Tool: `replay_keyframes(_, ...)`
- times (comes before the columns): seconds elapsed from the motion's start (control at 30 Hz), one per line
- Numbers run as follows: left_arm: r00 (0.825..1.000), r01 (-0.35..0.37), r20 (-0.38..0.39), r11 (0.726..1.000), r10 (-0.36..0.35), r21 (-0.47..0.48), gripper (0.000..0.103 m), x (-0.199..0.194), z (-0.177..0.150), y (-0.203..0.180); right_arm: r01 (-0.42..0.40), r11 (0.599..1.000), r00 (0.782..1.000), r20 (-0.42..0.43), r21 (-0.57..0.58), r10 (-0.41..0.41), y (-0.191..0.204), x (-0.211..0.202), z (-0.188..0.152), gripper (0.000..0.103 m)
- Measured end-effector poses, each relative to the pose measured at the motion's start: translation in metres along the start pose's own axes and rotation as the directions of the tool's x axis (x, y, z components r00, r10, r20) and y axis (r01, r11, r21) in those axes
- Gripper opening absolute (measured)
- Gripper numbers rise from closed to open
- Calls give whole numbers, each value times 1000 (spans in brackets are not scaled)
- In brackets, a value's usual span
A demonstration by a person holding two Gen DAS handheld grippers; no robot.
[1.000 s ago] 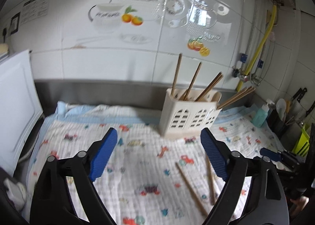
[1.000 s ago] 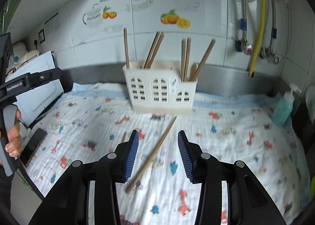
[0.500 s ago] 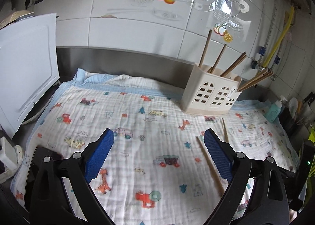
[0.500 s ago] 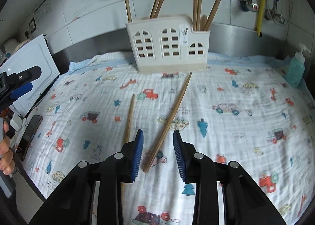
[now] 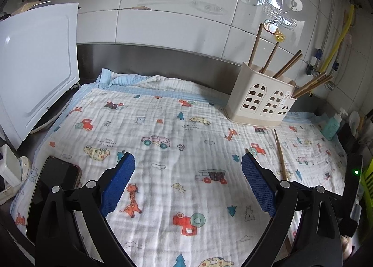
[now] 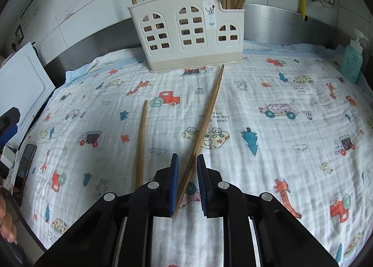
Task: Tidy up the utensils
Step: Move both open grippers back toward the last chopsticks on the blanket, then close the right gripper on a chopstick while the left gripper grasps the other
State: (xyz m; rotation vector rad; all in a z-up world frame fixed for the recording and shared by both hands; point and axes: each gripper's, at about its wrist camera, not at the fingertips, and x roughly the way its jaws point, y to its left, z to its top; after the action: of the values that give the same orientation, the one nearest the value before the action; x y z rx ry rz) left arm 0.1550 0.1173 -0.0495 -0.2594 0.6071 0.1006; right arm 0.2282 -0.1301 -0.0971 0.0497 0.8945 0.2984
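Since the earlier frames both grippers have dropped nearer the cloth [image 6: 268, 85] on the table, and the right gripper [image 6: 188, 162] jaws have just been closing around a chopstick [image 6: 205, 117]. Chopstick: long, thin, brown wood, flat on the cloth, running from in front of the white holder [image 6: 186, 33] down between the jaws; near end touches the left pad, gap remains at the right pad, not clamped. Second chopstick [image 6: 141, 141] lies just left. Right gripper tilted steeply down. Left gripper [image 5: 187, 164] jaws spread wide, nothing between them, angled down over the cloth.
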Motion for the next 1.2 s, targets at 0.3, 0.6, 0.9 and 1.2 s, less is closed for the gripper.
replay_keyframes(0.3,1000,-10,-12,1000,10,-3,92,1,-7,-2,35,999,999,-19,25,-35,2,11,3,12)
replay_keyframes(0.6,999,1,-36,1000,0,20,92,-2,-17,-16,27,999,1000,0,30,-27,-4,6,1,7)
replay_keyframes(0.9,996,30,-87,997,-24,65,92,-7,-43,-54,2,1000,1000,31,-12,-2,-21,-14,-8,7)
replay_keyframes(1.2,992,54,-117,994,-43,94,90,-9,-75,-102,-42,996,996,72,-79,48,-36,-38,-15,6)
